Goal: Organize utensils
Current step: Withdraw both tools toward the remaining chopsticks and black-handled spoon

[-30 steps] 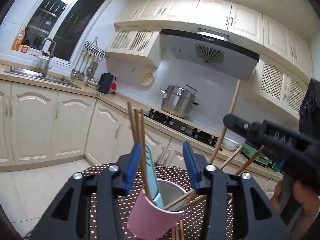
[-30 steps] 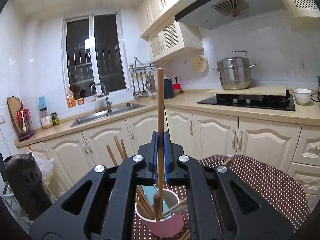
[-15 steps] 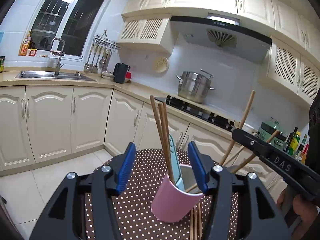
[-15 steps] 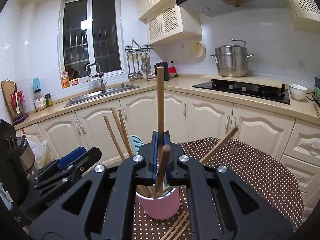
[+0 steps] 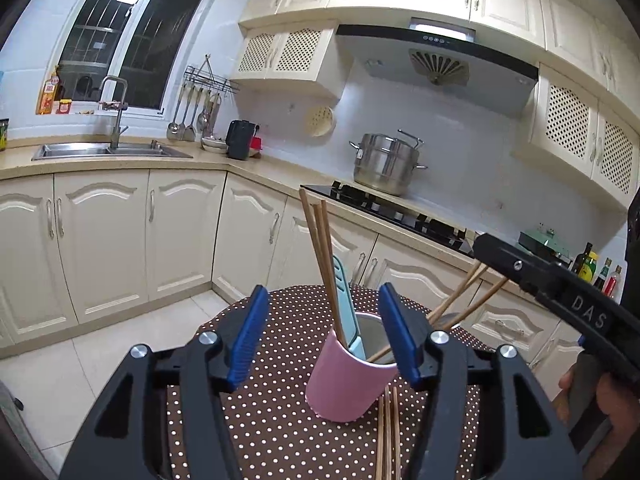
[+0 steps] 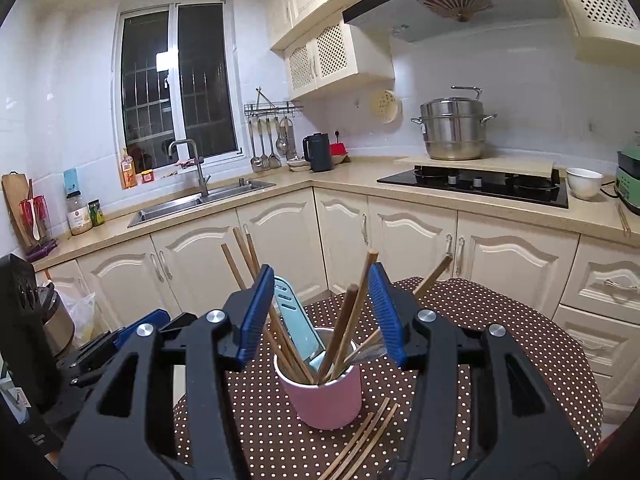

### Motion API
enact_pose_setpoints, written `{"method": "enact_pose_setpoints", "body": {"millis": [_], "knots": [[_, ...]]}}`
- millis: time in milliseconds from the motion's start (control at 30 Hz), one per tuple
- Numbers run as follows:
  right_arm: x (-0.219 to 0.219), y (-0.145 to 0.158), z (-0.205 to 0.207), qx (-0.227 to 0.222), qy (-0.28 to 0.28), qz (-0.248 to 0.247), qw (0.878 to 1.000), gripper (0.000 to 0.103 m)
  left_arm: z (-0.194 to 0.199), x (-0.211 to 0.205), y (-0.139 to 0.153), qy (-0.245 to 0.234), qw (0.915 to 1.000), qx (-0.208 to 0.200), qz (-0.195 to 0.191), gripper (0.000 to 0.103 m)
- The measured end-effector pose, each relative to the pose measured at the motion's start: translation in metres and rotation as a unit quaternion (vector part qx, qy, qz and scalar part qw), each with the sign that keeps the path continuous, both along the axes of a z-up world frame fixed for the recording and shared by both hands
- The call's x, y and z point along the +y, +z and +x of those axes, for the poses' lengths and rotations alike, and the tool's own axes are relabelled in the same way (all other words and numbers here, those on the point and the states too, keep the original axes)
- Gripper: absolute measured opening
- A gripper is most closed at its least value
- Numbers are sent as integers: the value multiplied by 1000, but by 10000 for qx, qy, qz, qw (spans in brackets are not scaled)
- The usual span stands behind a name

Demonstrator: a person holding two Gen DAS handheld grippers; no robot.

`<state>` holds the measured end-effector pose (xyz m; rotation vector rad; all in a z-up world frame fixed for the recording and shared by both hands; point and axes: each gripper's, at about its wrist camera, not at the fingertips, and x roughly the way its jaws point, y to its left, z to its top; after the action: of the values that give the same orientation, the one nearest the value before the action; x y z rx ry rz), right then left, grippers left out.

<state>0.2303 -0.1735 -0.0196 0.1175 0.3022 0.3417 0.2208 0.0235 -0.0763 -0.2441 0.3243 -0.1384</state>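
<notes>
We see the round worktop under its brown dotted cloth spreading ahead of both claws. Our left claw stands wide, gripping nothing, its blue pads flanking the pink cup without touching it. Our right claw is likewise spread wide and empty, with the pink cup straight ahead and just below its tips. In the left wrist view the right claw's black body reaches in from the right side (a hand grips its handle at the edge).

Inside the cup stands a pale blue spatula, leaning toward the right claw's left pad, and a spray of wooden chopsticks fanning out to both sides. More loose chopsticks lie flat on the cloth, just beside the cup's base and nearer to the right claw than the cup is. In the left wrist view these same sticks lie directly between its fingers, touching the cup's foot or nearly so (we cannot tell which).
</notes>
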Motion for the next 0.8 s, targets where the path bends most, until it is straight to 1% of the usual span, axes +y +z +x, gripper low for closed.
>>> {"method": "enact_pose_setpoints", "body": {"millis": [267,367,500,600,700,800], "knots": [[-10,6,-20,-89,-175,76,9998,52,-16,-7,9,-12,9998,-37,219,61],[-19,8,-31,-156,-385,147,9990,56,-22,-10,11,-7,9996,-5,293,65],[-31,6,-44,-197,-603,178,9978,60,-26,-16,9,41,9989,104,455,74],[-42,0,-53,-145,-733,212,9970,61,-25,-21,4,10,9978,272,604,75],[-53,-10,-59,-24,-861,231,9960,63,-20,-29,-4,-85,9951,578,797,76],[-64,-23,-62,167,-981,282,9946,63,-14,-34,-13,-186,9914,924,904,76]]}}
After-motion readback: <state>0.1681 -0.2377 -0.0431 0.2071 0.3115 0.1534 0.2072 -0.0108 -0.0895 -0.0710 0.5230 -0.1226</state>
